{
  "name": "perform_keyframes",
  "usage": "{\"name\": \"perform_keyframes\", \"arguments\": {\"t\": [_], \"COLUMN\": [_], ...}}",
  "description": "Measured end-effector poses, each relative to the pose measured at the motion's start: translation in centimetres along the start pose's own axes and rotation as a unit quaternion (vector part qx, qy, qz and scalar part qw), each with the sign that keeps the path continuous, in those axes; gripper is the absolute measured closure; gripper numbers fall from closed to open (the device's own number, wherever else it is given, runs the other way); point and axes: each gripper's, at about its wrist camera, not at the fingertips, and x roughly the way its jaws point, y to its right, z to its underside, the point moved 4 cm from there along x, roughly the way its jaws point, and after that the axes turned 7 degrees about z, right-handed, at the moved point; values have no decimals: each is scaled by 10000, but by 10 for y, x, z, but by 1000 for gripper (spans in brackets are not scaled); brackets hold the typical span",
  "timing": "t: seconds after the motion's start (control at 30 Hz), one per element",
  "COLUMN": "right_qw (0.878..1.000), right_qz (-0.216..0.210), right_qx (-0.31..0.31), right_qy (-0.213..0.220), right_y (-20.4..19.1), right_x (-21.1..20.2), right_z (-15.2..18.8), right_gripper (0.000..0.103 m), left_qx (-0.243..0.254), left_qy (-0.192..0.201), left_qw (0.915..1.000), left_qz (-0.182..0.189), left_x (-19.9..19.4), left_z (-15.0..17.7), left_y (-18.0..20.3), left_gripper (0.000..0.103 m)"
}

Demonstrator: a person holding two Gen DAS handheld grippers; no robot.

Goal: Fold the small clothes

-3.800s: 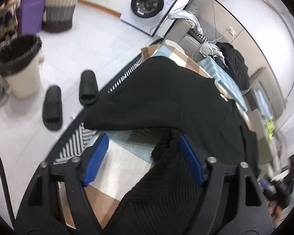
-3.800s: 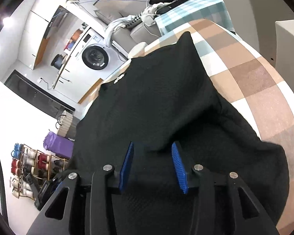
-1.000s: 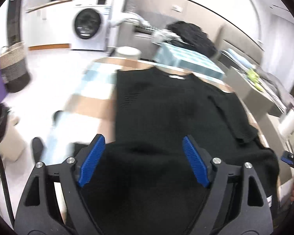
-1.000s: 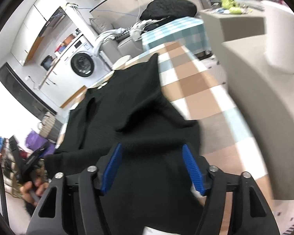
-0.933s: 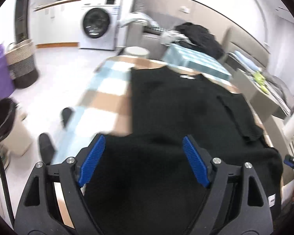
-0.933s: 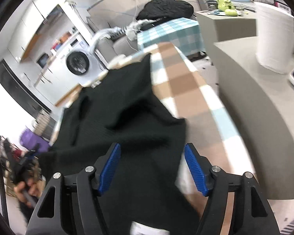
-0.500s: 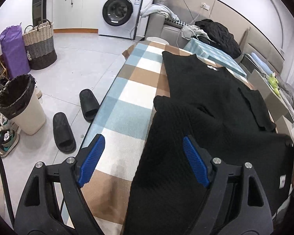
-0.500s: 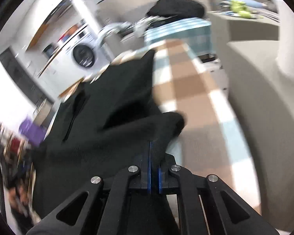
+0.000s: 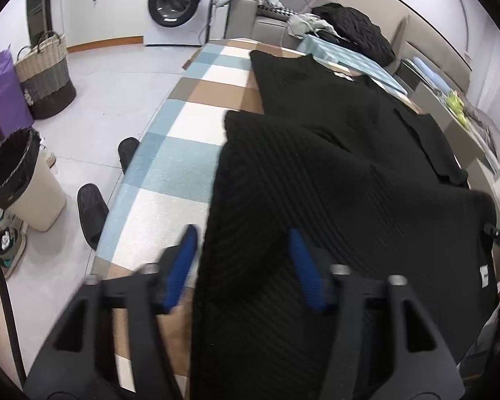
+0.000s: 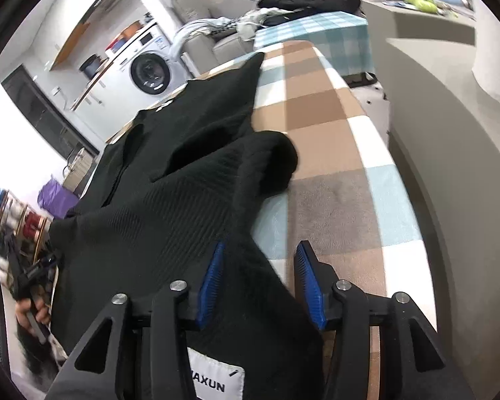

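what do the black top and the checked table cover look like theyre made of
Black top: looks like a ribbed knit, matte, with fine parallel ridges and soft drape; the fibre cannot be told. Table cover: seems a soft, short-pile fabric, slightly fuzzy and matte, in tan, blue and white checks.

Sweater (image 9: pixel 316 173) on tabletop (image 9: pixel 170 166), near hem doubled over its middle; slippers (image 9: pixel 91 210) and bin (image 9: pixel 20 183) on floor left of tabletop.

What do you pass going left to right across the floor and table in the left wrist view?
Lined bin → black slipper → checked table cover → black knit top.
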Motion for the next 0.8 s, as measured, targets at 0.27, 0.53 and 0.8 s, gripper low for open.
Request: {"name": "perform_keyframes", "arguments": {"t": [0.27,0.53,0.8], "right_qw": [9993,9990,9974], "right_qz": [-6,137,198], "right_qx": [-368,-429,-604], "right_qy": [-46,-41,331], "right_y": [-14,-12,-18], "right_x": [-1,-7,-16], "right_z": [-1,9,13], "right_gripper": [64,60,98], "left_qx": [89,226,191], "left_qy": [-213,-323,323], "left_qw": [9995,9987,9993], "left_qz": [-233,-332,41], "left_x": [4,4,-24], "left_z": [9,15,13], "left_y": [0,-1,5], "left_gripper": [71,53,99]}}
